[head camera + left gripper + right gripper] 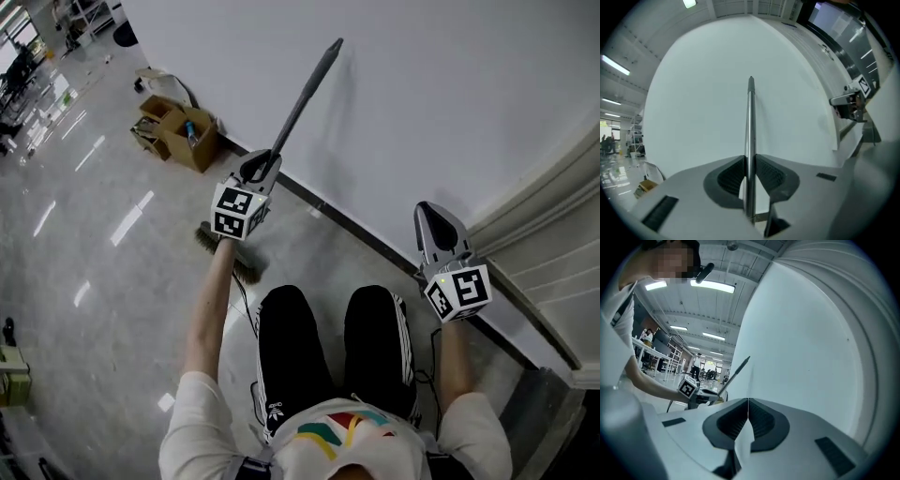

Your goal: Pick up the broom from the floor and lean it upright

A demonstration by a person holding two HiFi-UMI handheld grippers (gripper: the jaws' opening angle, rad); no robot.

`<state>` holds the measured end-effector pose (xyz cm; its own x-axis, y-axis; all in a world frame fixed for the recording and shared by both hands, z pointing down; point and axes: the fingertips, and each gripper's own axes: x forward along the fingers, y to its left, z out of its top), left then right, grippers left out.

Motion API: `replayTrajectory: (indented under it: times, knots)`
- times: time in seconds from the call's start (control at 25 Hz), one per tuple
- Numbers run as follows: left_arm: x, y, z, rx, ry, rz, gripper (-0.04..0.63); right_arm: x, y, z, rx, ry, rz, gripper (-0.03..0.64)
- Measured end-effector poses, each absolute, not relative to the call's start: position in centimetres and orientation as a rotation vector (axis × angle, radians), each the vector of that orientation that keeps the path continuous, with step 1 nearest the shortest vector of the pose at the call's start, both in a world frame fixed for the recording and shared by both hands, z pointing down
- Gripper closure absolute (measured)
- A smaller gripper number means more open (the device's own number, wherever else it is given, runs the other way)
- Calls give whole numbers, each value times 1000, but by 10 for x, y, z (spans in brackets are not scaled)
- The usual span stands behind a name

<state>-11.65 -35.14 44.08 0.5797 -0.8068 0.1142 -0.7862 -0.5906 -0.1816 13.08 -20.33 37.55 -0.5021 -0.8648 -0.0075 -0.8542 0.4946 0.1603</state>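
Observation:
The broom's grey metal handle (302, 103) slants up toward the white wall, and its bristle head (246, 267) rests on the floor below my left arm. My left gripper (260, 167) is shut on the handle; in the left gripper view the rod (750, 131) runs straight up between the pads. To the right, my right gripper (434, 225) points at the wall, shut with nothing in it; its pads (748, 420) meet. From the right gripper view the broom handle (736, 372) and the left gripper (701, 396) show at left.
A white wall (422, 112) with a dark baseboard (361, 236) runs across ahead. Open cardboard boxes (178, 131) stand by the wall at left. A stepped white ledge (553, 272) lies at right. The person's black-trousered legs (328, 347) are below.

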Motion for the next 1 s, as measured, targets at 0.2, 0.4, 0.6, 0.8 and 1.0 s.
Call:
replayTrajectory:
  times: [0.2, 0.4, 0.6, 0.8, 1.0]
  knots:
    - [-93, -381, 401, -2653, 1515, -101, 477, 161, -198, 369, 1594, -2618, -197, 603]
    - [-56, -388, 385, -2677, 1491, -20, 477, 187, -191, 382, 1656, -2584, -127, 603]
    - [-42, -395, 389, -2667, 1497, -4, 476, 188, -187, 404, 1688, -2544, -56, 603]
    - [-34, -394, 388, -2690, 1479, 12, 476, 189, -181, 414, 1688, -2549, -15, 603]
    - [-37, -390, 385, -2622, 1510, 20, 474, 175, -182, 418, 1672, -2572, 17, 603]
